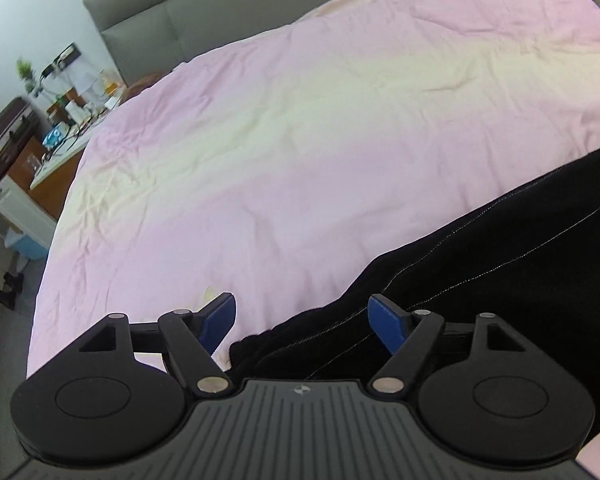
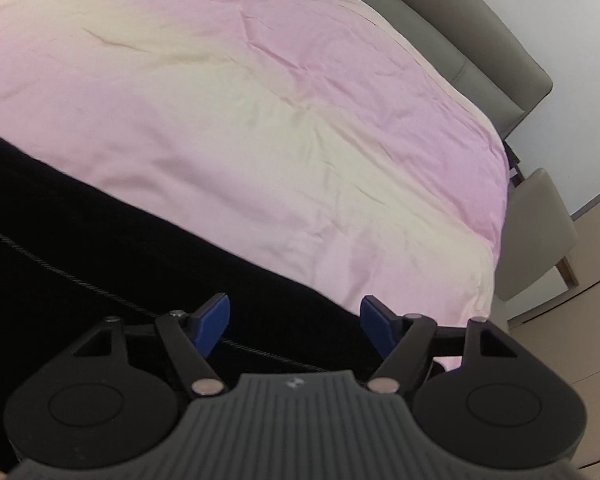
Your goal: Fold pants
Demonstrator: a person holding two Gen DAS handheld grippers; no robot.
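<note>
Pink bedding (image 1: 300,140) fills the left wrist view, black pants (image 1: 480,272) lying at its lower right; the left gripper (image 1: 302,316) hangs over their edge, jaws wide, gripping nothing. Right wrist view: the pants (image 2: 100,248) cross the lower left, and the right gripper (image 2: 294,316) gapes empty above them

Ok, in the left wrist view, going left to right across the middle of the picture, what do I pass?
Dark suitcase → cluttered bedside table → pink bed cover → black pants at the right edge. The left gripper sits below, jaws open, nothing between them.
</note>
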